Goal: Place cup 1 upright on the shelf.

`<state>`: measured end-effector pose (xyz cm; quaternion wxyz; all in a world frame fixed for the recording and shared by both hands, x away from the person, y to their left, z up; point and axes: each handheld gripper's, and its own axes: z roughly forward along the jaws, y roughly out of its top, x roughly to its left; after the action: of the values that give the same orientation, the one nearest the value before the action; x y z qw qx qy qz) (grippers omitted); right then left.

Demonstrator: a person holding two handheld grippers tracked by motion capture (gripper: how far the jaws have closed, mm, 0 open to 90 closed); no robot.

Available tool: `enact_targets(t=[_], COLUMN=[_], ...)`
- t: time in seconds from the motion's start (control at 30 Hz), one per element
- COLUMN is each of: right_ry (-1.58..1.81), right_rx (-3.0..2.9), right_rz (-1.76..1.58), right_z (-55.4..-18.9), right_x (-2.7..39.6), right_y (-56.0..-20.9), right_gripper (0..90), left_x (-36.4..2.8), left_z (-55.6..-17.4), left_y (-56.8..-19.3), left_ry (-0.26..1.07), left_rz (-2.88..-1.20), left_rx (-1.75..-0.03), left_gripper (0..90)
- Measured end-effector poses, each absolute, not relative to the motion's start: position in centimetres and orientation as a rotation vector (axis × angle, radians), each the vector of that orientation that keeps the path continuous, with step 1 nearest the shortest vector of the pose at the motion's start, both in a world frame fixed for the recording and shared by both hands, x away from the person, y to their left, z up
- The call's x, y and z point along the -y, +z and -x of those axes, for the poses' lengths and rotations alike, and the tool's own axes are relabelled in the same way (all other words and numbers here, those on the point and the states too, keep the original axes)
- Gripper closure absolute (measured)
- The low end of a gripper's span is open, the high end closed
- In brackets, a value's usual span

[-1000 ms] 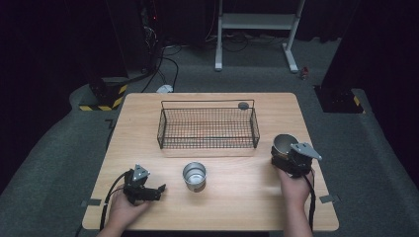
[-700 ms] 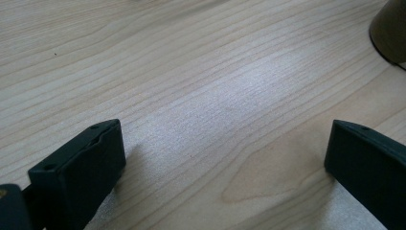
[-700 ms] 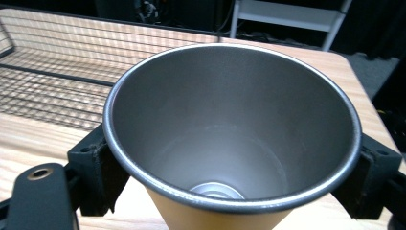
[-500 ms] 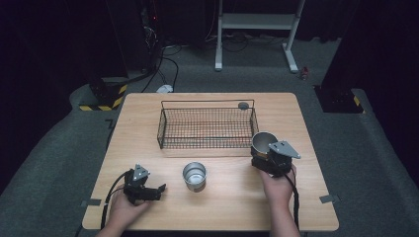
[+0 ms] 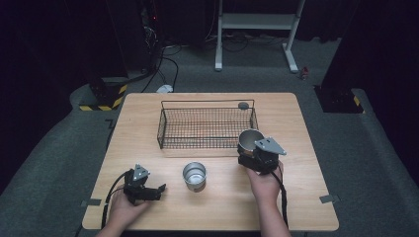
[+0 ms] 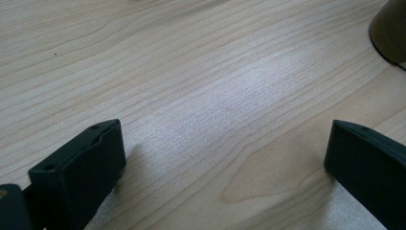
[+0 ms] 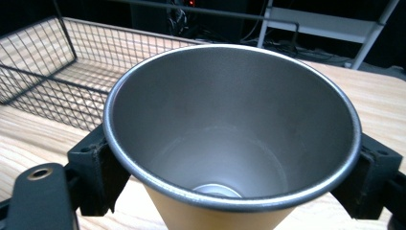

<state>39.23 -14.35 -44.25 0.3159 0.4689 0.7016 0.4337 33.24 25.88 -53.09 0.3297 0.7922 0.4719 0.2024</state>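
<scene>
Gripping cup [image 7: 230,139] | right claw [image 5: 253,150] | tan outside, right gripper view

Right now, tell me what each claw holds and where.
Right claw grips the metal cup by its sides below the rim; left claw is open, holding nothing.

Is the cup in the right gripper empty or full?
Empty: the right gripper view looks down into the cup and shows bare metal to the bottom.

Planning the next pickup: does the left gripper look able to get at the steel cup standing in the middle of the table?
Probably yes. The left gripper is open and low on the table, and only bare wood lies between it and the steel cup; the wire basket stands farther back.
</scene>
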Motion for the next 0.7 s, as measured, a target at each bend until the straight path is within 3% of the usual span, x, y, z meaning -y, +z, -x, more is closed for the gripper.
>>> enact_targets(t=[0.7], right_ry=[1.189], right_rx=[-1.829], right_rz=[-1.2], right_z=[-40.5], right_x=[12.5], right_y=[-41.4], right_gripper=[13.7], left_x=[-25.9], left_z=[-33.2], left_y=[-53.1], left_ry=[0.526], left_rz=[-2.069], left_rx=[-1.237], left_gripper=[0.7])
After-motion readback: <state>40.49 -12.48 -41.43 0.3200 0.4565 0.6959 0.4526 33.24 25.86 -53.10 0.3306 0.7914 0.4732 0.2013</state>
